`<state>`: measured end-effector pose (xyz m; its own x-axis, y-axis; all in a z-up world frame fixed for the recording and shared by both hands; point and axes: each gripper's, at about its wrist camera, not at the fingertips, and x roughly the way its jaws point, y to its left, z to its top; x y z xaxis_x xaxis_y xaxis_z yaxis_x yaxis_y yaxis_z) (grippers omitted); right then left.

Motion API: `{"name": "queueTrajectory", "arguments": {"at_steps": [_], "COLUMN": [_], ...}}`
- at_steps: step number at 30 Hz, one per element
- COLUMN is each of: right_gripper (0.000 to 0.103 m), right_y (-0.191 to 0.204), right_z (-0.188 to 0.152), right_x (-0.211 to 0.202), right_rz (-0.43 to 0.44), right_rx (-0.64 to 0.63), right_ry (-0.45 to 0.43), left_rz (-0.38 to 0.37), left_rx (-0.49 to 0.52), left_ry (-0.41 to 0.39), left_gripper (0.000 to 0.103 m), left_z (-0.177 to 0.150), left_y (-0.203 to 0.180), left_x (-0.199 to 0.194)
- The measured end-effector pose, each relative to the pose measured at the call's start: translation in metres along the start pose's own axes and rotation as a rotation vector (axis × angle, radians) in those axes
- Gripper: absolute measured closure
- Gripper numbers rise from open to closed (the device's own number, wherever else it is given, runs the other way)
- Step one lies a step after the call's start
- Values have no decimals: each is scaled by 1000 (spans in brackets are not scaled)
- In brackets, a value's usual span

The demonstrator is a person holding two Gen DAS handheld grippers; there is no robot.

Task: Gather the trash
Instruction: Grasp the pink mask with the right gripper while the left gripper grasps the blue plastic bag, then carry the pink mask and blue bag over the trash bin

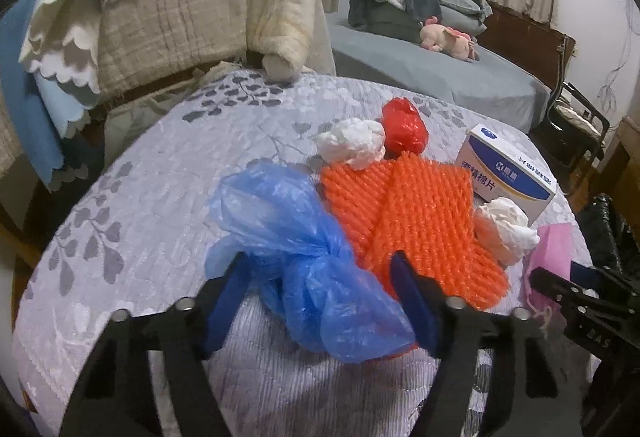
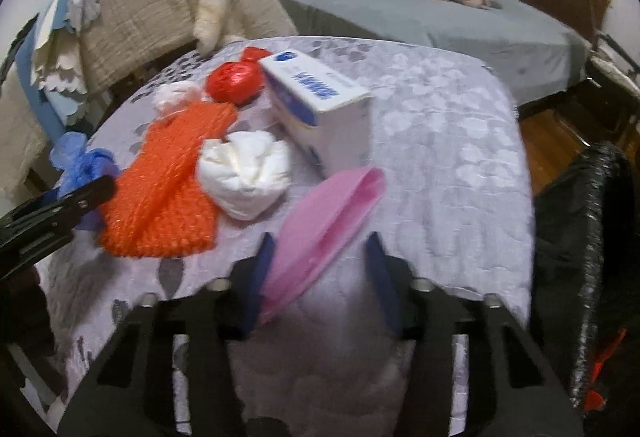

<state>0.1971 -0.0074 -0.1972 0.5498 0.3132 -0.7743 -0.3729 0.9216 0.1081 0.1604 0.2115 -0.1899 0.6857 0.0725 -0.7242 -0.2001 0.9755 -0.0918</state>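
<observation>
Trash lies on a table under a grey leaf-print cloth [image 1: 152, 189]. A crumpled blue plastic bag [image 1: 304, 237] sits between the blue fingers of my left gripper [image 1: 318, 261], which straddle it without squeezing. An orange foam net [image 1: 416, 213] lies just beyond it. A pink bag [image 2: 320, 213] lies between the fingers of my right gripper [image 2: 318, 241]. It touches the left finger, and a gap shows at the right one. Also on the cloth are a red bag ball [image 1: 402, 131], two white tissue wads [image 1: 352, 143] [image 2: 244, 173] and a white-and-blue box [image 2: 320, 105].
A black trash bag [image 2: 592, 237] stands open off the table's right edge. A chair draped in beige and blue blankets [image 1: 192, 5] is behind the table on the left. A grey bed [image 1: 420, 69] with clothes and a pink plush toy lies beyond.
</observation>
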Motion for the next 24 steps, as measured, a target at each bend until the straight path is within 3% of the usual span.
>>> {"name": "queueTrajectory", "arguments": {"at_steps": [1, 3, 7, 24], "right_gripper": [83, 87, 90, 90], "right_y": [1, 4, 6, 3], "right_z": [1, 2, 6, 10], "right_x": [0, -2, -14, -69], "right_rz": [19, 29, 45, 90], "right_rx": [-4, -14, -21, -31], "right_ry": [5, -2, -24, -93], "left_rz": [-7, -16, -21, -33], "left_rx": [-4, -11, -15, -13], "left_ry": [4, 4, -4, -71], "left_gripper": [46, 56, 68, 72], "left_z": [0, -1, -1, 1], "left_y": [1, 2, 3, -2], "left_x": [1, 0, -5, -61]}}
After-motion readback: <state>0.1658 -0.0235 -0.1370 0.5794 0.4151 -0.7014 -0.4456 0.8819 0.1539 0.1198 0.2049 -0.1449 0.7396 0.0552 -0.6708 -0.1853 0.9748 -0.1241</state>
